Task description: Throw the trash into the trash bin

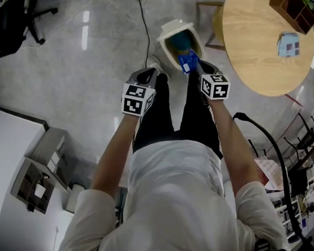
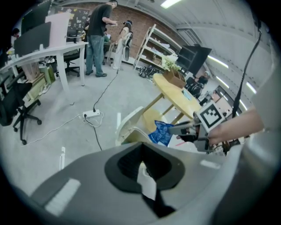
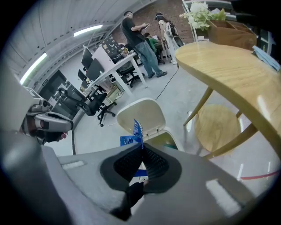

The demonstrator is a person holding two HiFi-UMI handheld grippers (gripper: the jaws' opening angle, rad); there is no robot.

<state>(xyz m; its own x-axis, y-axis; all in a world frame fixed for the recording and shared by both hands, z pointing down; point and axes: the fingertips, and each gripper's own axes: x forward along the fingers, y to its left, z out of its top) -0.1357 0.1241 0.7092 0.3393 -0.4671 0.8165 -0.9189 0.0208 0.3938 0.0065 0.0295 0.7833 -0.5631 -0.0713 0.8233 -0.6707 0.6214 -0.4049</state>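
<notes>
Head view looks straight down over the person's shoulders and outstretched arms. At 11 o'clock from the torso, the left gripper (image 1: 152, 72) has its jaws pressed together with nothing pinched in them; its own view shows the black pads meeting in a seam. Just beyond it, toward 12 o'clock, stands the trash bin (image 1: 166, 50). It is cream-coloured, with its flip lid tipped back and a teal lining showing inside. At the bin's 5 o'clock rim hangs the wrapper (image 1: 187, 62), a small blue packet, glossy and crumpled, with pale print on it. The right gripper (image 1: 197, 65) is clamped on it. In the right gripper view the pads close tight on its lower part, so a thin blue edge stands up out of the jaws and a flatter piece juts toward 9 o'clock. Whether the packet touches the rim I cannot tell. At 2 o'clock lies a round wooden table (image 1: 253, 47), carrying a wooden box (image 1: 290, 7) of flowers.
</notes>
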